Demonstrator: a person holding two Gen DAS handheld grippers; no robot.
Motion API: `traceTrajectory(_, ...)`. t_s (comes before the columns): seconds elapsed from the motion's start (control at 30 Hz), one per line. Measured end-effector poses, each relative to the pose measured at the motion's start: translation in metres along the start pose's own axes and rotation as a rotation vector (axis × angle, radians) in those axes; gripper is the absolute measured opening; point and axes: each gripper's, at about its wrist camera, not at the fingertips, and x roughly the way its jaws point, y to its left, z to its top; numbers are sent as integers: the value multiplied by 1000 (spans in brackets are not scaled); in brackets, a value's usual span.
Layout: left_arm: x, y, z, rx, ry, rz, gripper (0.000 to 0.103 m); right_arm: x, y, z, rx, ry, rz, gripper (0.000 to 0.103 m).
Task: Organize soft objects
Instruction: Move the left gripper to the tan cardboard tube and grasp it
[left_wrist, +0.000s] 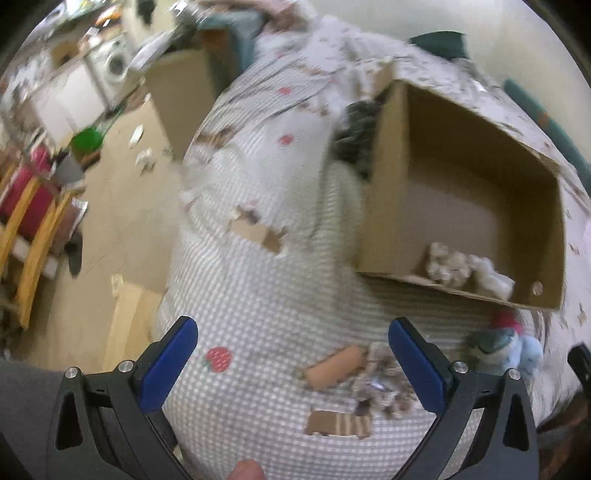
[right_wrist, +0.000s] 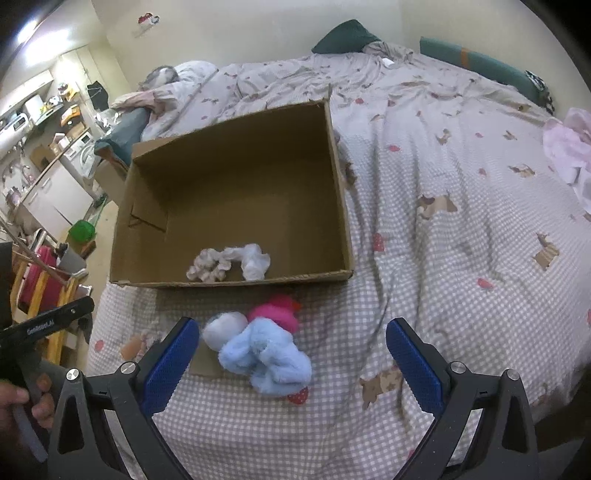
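a checked bedspread (right_wrist: 424, 258) carries an open cardboard box (right_wrist: 340, 192); a kitchen lies beyond. both the left gripper (left_wrist: 293, 365) and right gripper (right_wrist: 291, 363) gape wide, holding nothing.

Checked duvet (right_wrist: 443, 229) covers bed; green cushion (right_wrist: 345, 38) at wall; washing machine (left_wrist: 116, 66) beyond.

The brown cardboard box (right_wrist: 236, 192) sits on a grey-and-white checked bedspread (right_wrist: 424, 258) printed with red strawberries. Lower centre, the fluffy socks (right_wrist: 262, 354) are light blue, white and hot pink.
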Motion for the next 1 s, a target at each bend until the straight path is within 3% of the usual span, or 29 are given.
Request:
traceTrajectory(0.23, 30, 24, 0, -132, 120, -66, 101, 4, -12, 5, 76, 4, 25, 103)
traceTrajectory(0.37, 46, 10, -5, -112, 199, -120, 89, 12, -11, 6, 87, 32, 31, 103)
traceTrajectory(0.47, 57, -1, -10, -72, 253, -143, 73, 17, -10, 5, 90, 56, 46, 103)
traceTrajectory(0.63, 75, -16, -21, -35, 338, -179, 65, 19, -5, 5, 84, 68, 64, 103)
traceTrajectory(0.7, 82, -21, -24, -31, 369, -194, 45, 19, -3, 5, 78, 68, 68, 103)
traceTrajectory(0.87, 85, -21, -28, -59, 391, -225, 7, 20, -2, 4, 76, 74, 63, 103)
traceTrajectory(1.0, 76, -11, -20, -71, 339, -218, 7, 20, -7, 3, 92, 77, 61, 103)
